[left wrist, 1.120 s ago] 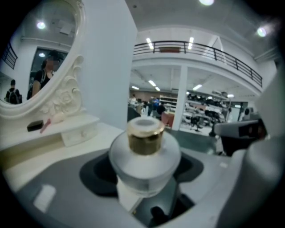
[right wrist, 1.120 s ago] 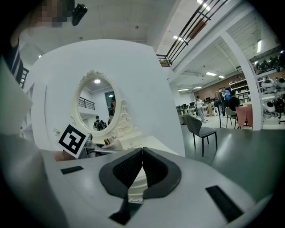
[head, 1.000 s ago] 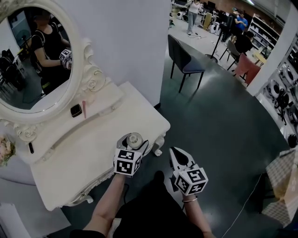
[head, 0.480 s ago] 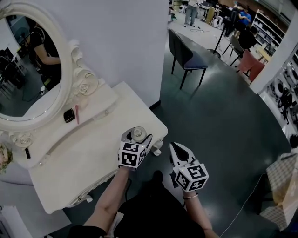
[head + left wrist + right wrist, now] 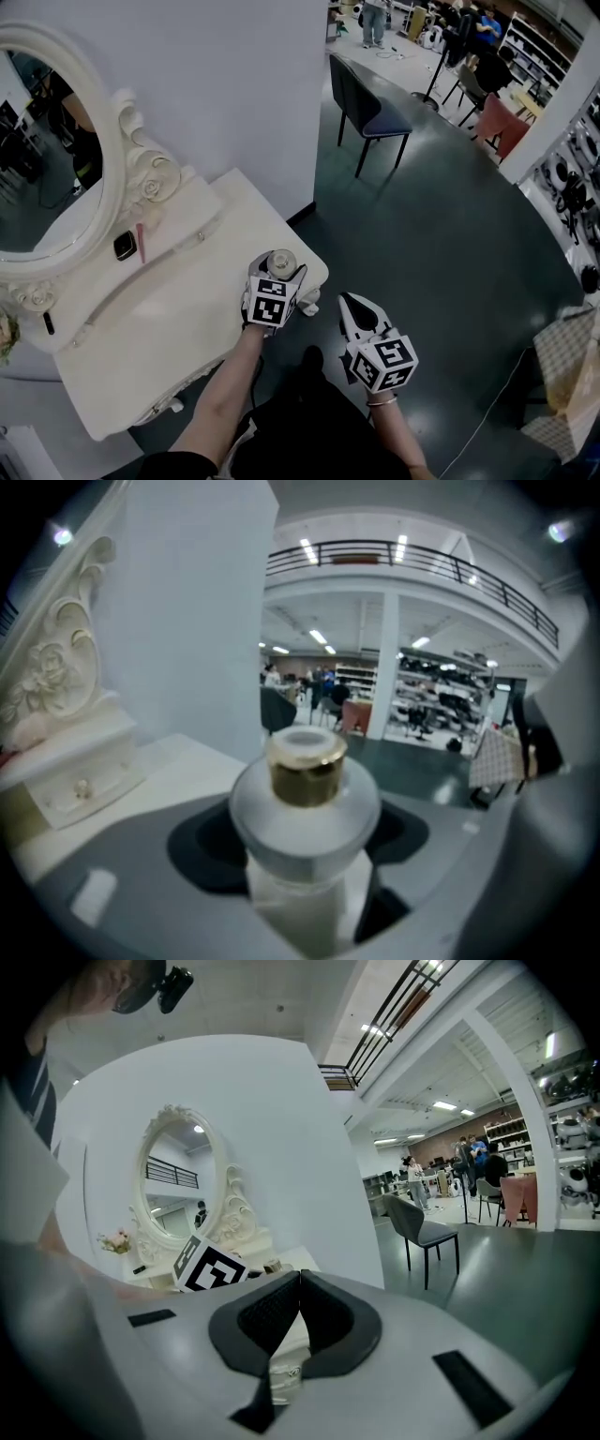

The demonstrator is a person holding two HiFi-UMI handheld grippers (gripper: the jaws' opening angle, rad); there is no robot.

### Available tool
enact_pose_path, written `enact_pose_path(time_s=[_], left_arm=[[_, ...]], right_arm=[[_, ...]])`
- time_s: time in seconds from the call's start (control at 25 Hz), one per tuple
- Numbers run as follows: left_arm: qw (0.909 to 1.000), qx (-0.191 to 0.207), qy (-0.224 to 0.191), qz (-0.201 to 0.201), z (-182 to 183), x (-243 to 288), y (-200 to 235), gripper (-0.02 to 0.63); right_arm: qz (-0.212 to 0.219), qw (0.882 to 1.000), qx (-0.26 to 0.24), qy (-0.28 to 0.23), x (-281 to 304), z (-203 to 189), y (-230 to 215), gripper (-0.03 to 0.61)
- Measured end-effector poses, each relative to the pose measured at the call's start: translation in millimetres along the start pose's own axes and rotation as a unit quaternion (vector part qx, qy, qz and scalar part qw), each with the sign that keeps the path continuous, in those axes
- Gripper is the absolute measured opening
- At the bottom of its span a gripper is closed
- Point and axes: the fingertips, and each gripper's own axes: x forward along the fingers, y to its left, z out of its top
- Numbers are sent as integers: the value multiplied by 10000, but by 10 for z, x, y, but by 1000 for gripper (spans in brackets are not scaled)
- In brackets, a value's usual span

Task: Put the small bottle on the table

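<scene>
While the left gripper (image 5: 276, 274) clamps its jaws on the small bottle (image 5: 280, 261), frosted with a gold cap, the bottle stands upright over the white surface (image 5: 169, 309) near its 3 o'clock corner. The right gripper (image 5: 353, 309), at 4 o'clock from the left one, has its jaws pressed together and empty above the dark floor (image 5: 441, 244).

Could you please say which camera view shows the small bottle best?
The left gripper view: the small bottle fills the centre, gold collar and frosted body between the jaws. The head view shows only its top beyond the left tool; the right gripper view barely glimpses it.
</scene>
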Motion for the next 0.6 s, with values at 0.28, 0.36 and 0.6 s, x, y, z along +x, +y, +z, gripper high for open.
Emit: enact_pose_path(time_s=[0.28, 0.36, 0.6], left_arm=[[9998, 199, 24, -96, 51, 293, -83, 339], [9997, 226, 34, -119, 86, 353, -104, 339], [9994, 291, 146, -154, 85, 487, -111, 339]], right_arm=[[-35, 10000, 22, 19, 19, 33, -127, 5], [-38, 10000, 28, 9, 24, 48, -151, 5], [-51, 10000, 37, 8, 29, 57, -203, 5]])
